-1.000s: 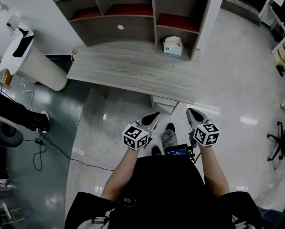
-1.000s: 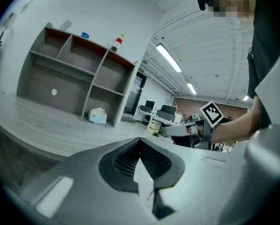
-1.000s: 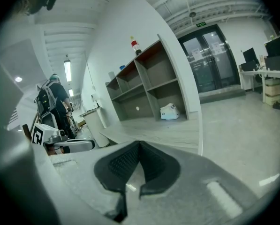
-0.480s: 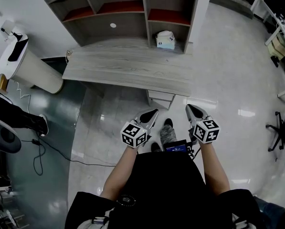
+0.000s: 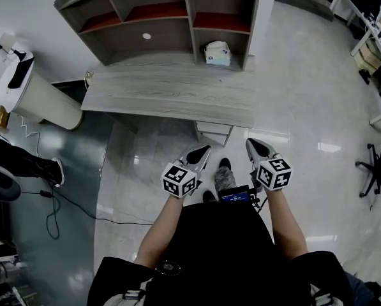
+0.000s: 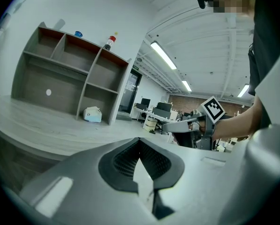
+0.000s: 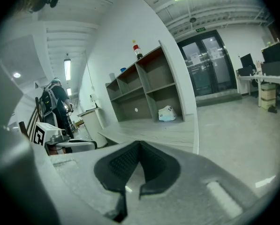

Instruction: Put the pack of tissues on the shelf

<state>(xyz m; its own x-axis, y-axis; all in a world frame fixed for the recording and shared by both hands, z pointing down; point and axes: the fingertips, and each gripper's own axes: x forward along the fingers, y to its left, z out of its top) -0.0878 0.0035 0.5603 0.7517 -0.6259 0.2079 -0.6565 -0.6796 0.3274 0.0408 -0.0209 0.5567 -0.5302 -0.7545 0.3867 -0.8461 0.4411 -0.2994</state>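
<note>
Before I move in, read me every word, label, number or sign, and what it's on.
Nothing is legible.
pack of tissues: print too small.
green sign over the glass doors: blurred.
bottle atop the shelf: label too small.
small screen worn at the waist: unreadable.
marker cubes: square patterns, no words.

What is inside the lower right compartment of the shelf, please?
Only the pack of tissues, near the front of that shelf compartment. The part behind the pack is covered.
</note>
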